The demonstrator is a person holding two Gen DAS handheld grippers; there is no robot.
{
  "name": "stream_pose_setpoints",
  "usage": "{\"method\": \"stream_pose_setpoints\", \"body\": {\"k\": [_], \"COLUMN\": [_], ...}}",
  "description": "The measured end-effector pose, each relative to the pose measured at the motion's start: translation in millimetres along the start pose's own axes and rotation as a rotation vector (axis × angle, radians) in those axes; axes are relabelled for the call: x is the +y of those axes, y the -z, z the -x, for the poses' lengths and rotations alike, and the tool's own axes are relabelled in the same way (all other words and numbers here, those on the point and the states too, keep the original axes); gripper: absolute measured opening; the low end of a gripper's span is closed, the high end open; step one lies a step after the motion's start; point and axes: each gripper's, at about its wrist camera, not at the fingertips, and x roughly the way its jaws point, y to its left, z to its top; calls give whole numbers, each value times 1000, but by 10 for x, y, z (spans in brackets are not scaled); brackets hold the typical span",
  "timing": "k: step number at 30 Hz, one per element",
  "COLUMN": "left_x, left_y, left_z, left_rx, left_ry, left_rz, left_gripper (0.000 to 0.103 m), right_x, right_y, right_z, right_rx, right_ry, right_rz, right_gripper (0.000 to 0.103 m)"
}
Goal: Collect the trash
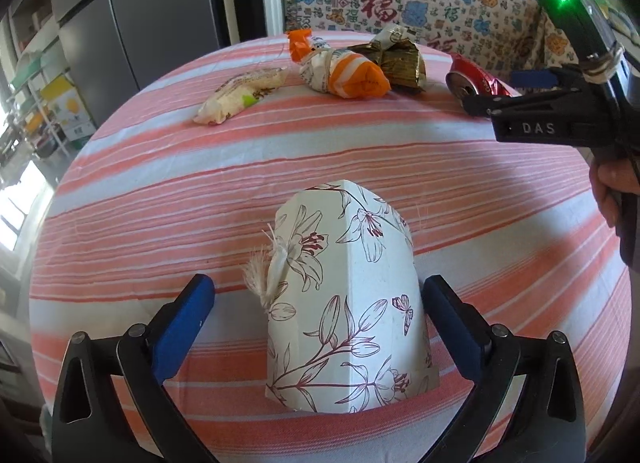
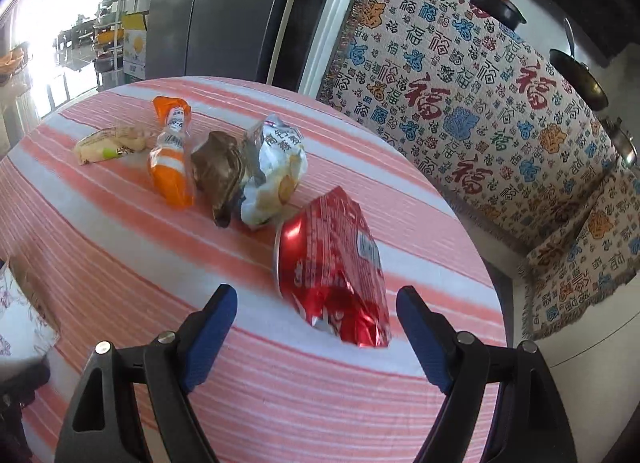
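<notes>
The right gripper, fingers spread wide, is nearing the crushed can at twelve o'clock: light, slippery; pinching its flattened sides looks best.

The left gripper is standing wide around the paper bag, not pressing it.

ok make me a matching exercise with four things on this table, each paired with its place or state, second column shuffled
Things:
1. floral paper bag
2. crushed red can
3. orange wrapper
4. brown wrapper

Place or state:
A. lies between the orange wrapper and a white snack bag
B. stands between the open left gripper's fingers, untouched
C. lies just ahead of the open right gripper
D. lies next to a pale wrapper with a green patch

Pairs: 1-B, 2-C, 3-D, 4-A
</notes>
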Motion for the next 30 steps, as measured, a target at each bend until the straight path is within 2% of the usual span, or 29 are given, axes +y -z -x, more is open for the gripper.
{"method": "stream_pose_setpoints", "body": {"k": [1,2,3,5,8,11,14,17,19,21,24,28,30], "left_x": [4,7,8,12,14,15,18,21,24,23,27,29,30], "left_y": [-2,-6,-10,-13,-11,-15,-17,-16,-18,-26,-26,-23,-31], "left_z": [-5,-9,-12,-14,-13,-14,-17,-15,-16,-21,-22,-20,-23], "left_rx": [0,0,0,0,0,0,0,0,0,0,0,1,1], "left_ry": [1,2,2,2,2,3,3,3,4,4,4,5,6], "left_rz": [0,-1,-1,-1,-1,-1,-2,-2,-2,-1,-2,-2,-4], "left_gripper": [103,103,103,103,103,103,103,103,103,103,103,103,103], "right_x": [13,7,-20,-98,-330,-561,-773,-914,-1060,-1209,-1346,-1355,-1326], "right_y": [-30,-48,-64,7,114,326,750,1138,1311,1448,1588,1639,1655], "right_z": [-45,-86,-143,-123,111,363,423,413,420,460,440,485,557], "right_rx": [7,16,47,51,25,35,123,170,172,168,180,173,149], "right_ry": [8,7,0,-8,-98,-310,-588,-691,-679,-607,-572,-528,-483], "right_rz": [6,4,-4,-46,-172,-386,-675,-841,-917,-939,-965,-909,-845], "right_gripper": [79,59,46,46,46,46,46,46,48,48,48,48,51]}}
